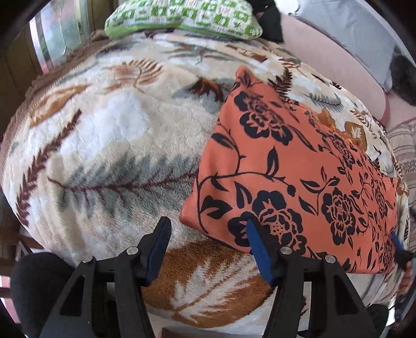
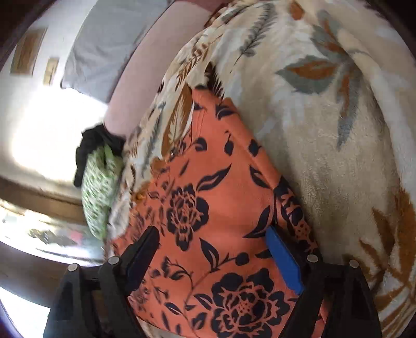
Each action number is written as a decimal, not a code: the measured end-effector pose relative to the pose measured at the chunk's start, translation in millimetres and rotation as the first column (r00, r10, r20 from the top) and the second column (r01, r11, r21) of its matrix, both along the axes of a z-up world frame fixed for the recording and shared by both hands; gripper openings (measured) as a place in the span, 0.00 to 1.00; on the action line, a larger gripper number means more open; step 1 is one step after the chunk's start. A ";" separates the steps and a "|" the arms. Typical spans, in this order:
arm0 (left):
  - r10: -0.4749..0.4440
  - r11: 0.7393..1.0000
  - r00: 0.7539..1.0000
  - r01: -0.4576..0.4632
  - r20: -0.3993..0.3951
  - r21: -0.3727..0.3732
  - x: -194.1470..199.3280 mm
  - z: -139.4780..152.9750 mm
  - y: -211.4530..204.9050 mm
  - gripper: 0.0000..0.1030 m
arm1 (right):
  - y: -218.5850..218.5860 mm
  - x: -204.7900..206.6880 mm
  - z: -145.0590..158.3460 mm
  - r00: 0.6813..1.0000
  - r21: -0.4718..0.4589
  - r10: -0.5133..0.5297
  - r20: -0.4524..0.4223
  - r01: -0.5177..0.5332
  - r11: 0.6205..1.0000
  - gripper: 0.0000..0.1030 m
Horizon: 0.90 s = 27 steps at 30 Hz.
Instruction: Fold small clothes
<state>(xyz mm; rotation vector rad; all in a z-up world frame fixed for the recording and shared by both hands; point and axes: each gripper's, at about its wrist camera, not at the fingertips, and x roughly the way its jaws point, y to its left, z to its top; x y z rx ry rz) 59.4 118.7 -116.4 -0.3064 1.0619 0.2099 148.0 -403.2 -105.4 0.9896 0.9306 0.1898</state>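
garment [image 1: 299, 166]: orange cloth with a dark flower print, folded flat on the blanket [image 1: 109, 145]
left gripper [image 1: 208, 234]: jaws apart over the garment's near corner, clamping nothing
right gripper [image 2: 213, 249]: jaws wide apart above the garment, nothing between them
pillow [image 1: 182, 18]: green-patterned, at the blanket's far edge

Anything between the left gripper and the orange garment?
Nothing visible. The left gripper is open right at the orange garment's near corner on the blanket; one finger already overlaps the fabric. The green pillow lies far off.
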 end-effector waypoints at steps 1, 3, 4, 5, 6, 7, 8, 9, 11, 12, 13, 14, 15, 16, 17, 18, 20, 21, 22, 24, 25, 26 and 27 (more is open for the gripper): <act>-0.004 1.000 1.000 0.004 0.013 0.024 -1.8 4.4 -1.8 0.60 | 1.5 -4.7 12.7 0.999 -0.003 0.001 0.039 -0.001 1.000 0.84; -0.021 0.999 1.000 0.020 0.021 0.051 -5.7 9.1 -6.6 0.60 | 10.0 -11.4 32.8 0.991 -0.010 0.036 0.125 -0.035 0.999 0.84; -0.029 0.998 0.999 0.027 0.023 0.060 -5.4 10.7 -11.3 0.60 | 15.4 -9.9 36.6 0.987 -0.030 0.071 0.144 -0.068 0.997 0.85; -0.036 0.997 0.999 0.035 0.021 0.069 -4.6 11.8 -15.4 0.60 | 19.2 -5.4 33.9 0.985 -0.061 0.099 0.138 -0.092 0.994 0.85; -0.045 0.997 0.999 0.043 0.019 0.071 -4.3 12.6 -18.0 0.60 | 19.8 1.7 23.3 0.991 -0.089 0.102 0.091 -0.094 0.992 0.85; -0.051 0.996 0.998 0.050 0.022 0.069 -5.8 14.4 -19.6 0.60 | 16.1 8.0 5.7 0.996 -0.107 0.089 0.006 -0.087 0.990 0.85; -0.053 0.996 0.998 0.051 0.026 0.071 -5.9 16.3 -21.7 0.60 | 11.0 12.2 -12.3 0.994 -0.091 0.078 -0.073 -0.085 0.992 0.84; -0.057 0.995 0.998 0.054 0.033 0.080 -7.3 18.7 -23.2 0.60 | 6.9 7.7 -12.1 0.998 -0.063 0.046 -0.044 -0.048 0.997 0.84; -0.060 0.992 0.997 0.055 0.048 0.114 -9.0 23.3 -25.6 0.61 | 11.7 -0.9 8.5 0.999 -0.070 0.051 0.003 -0.050 0.996 0.84; -0.063 0.991 0.997 0.056 0.049 0.122 -7.2 23.7 -27.6 0.61 | 15.4 -3.8 18.0 0.997 -0.073 0.069 0.031 -0.066 0.995 0.84; -0.071 0.990 0.996 0.064 0.048 0.123 -6.3 24.1 -29.1 0.61 | 20.1 -9.5 26.0 0.995 -0.082 0.083 0.053 -0.078 0.994 0.84; -0.078 0.989 0.996 0.071 0.049 0.126 -5.0 24.0 -30.7 0.61 | 24.7 -16.8 32.2 0.993 -0.088 0.094 0.070 -0.088 0.992 0.84; -0.084 0.988 0.995 0.077 0.048 0.133 -4.4 24.1 -32.5 0.61 | 28.2 -23.0 36.2 0.992 -0.089 0.103 0.080 -0.095 0.991 0.84; -0.089 0.987 0.995 0.082 0.047 0.138 -3.2 23.8 -33.8 0.61 | 30.7 -31.5 37.7 0.991 -0.080 0.102 0.083 -0.095 0.992 0.84; -0.093 0.986 0.995 0.086 0.046 0.139 -2.1 23.7 -35.3 0.61 | 33.9 -42.4 36.6 0.992 -0.061 0.097 0.084 -0.092 0.994 0.84; -0.095 0.987 0.994 0.088 0.045 0.136 -1.8 23.8 -37.0 0.61 | 36.8 -53.4 35.1 0.991 -0.040 0.098 0.086 -0.095 0.995 0.85; -0.105 0.986 0.993 0.098 0.045 0.137 -1.1 23.6 -40.0 0.61 | 39.8 -74.4 30.5 0.991 -0.006 0.105 0.079 -0.105 0.994 0.85; -0.110 0.985 0.993 0.103 0.044 0.139 -0.7 23.6 -41.8 0.61 | 44.3 -85.3 26.5 0.992 0.010 0.107 0.071 -0.108 0.994 0.85; -0.116 0.985 0.992 0.110 0.042 0.137 -0.1 23.4 -43.5 0.61 | 47.2 -94.1 22.3 0.992 0.023 0.109 0.059 -0.111 0.994 0.85; -0.123 0.985 0.992 0.116 0.041 0.129 1.0 22.8 -45.8 0.63 | 50.8 -108.1 11.7 0.993 0.046 0.110 0.038 -0.111 0.993 0.85; -0.122 0.986 0.992 0.116 0.040 0.122 1.9 22.5 -46.9 0.67 | 49.4 -114.8 5.6 0.996 0.057 0.090 0.024 -0.092 0.994 0.85; -0.124 0.986 0.991 0.119 0.041 0.113 2.5 22.5 -48.5 0.69 | 46.2 -119.8 -1.1 0.998 0.072 0.066 0.008 -0.066 0.995 0.85; -0.129 0.987 0.991 0.124 0.044 0.105 3.4 22.5 -50.7 0.70 | 38.8 -125.0 -7.1 0.999 0.085 0.046 -0.010 -0.045 0.995 0.85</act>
